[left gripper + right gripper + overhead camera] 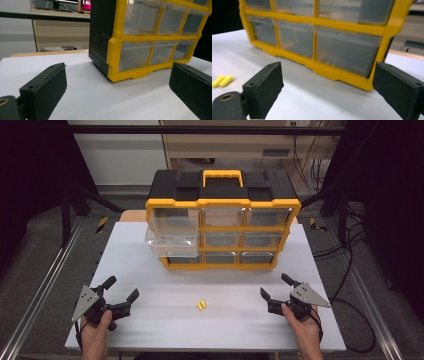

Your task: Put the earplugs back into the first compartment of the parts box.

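A black and yellow drawer organizer [222, 222] stands at the back of the white table [150, 320]; its clear drawer [171, 237] on the left side is pulled out. Two small yellow earplugs [201, 306] lie side by side on the table, in front of the organizer. My left gripper [121, 288] rests at the front left, open and holding nothing. At the front right my right gripper [276, 286] is also open and holds nothing. In the right gripper view the earplugs [222, 81] lie far left, and the organizer [322, 37] is ahead of the jaws. The organizer [150, 42] fills the upper right of the left gripper view.
Metal rails [45, 285] run along both sides of the table. Cables [350, 245] trail over the floor at the right. A wooden cabinet [235, 142] stands behind the organizer.
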The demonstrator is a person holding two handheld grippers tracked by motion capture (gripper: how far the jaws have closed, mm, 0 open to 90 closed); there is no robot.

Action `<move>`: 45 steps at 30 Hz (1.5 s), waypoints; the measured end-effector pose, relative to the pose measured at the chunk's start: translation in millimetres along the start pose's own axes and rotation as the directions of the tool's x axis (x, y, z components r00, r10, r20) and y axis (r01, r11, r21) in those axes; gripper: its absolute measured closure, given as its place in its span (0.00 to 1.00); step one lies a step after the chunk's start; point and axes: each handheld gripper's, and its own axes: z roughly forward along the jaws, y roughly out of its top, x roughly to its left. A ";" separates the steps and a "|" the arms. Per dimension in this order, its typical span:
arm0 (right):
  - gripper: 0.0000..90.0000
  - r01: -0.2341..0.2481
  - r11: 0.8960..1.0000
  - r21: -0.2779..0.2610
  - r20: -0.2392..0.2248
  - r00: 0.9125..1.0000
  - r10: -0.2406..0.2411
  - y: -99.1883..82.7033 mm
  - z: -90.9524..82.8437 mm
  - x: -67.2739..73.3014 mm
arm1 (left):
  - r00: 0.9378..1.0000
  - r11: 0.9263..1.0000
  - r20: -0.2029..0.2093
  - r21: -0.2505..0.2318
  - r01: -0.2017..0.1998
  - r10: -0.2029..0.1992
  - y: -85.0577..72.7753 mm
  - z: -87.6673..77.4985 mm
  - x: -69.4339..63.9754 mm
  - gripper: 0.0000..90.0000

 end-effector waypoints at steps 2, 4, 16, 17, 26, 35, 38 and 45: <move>0.11 -0.008 1.000 0.006 -0.016 1.000 0.008 0.8 1.9 3.4 | 1.000 1.000 0.007 0.013 -0.006 0.006 -1.1 1.0 -2.0 0.01; 0.11 -0.003 1.000 0.028 -0.022 1.000 0.004 0.8 4.9 7.7 | 1.000 1.000 0.012 0.019 -0.013 0.013 -1.4 1.4 -3.0 0.01; 0.08 0.031 0.980 0.199 -0.053 0.998 -0.021 3.8 25.9 40.3 | 0.999 0.998 0.029 0.061 -0.034 0.032 -4.9 5.1 -10.1 0.01; 0.08 0.031 0.970 0.243 -0.062 0.998 -0.016 4.9 32.8 49.5 | 0.999 0.997 0.028 0.063 -0.037 0.035 -5.2 5.5 -10.6 0.01; 0.13 0.148 0.922 0.358 -0.177 0.980 -0.089 14.1 57.5 95.6 | 0.999 0.997 0.041 0.067 -0.026 0.023 -6.8 7.4 -13.0 0.01; 0.21 0.171 0.874 0.454 -0.223 0.972 -0.075 13.2 81.9 119.6 | 0.999 0.997 0.034 0.077 -0.030 0.028 -7.3 9.0 -14.0 0.02; 0.22 0.163 0.867 0.471 -0.217 0.974 -0.065 13.9 87.1 124.4 | 0.999 0.996 0.031 0.079 -0.029 0.027 -7.4 9.0 -13.2 0.02; 0.41 0.184 0.863 0.471 -0.259 0.964 -0.065 18.2 94.6 137.4 | 0.999 0.996 0.030 0.087 -0.031 0.029 -8.0 10.9 -13.4 0.02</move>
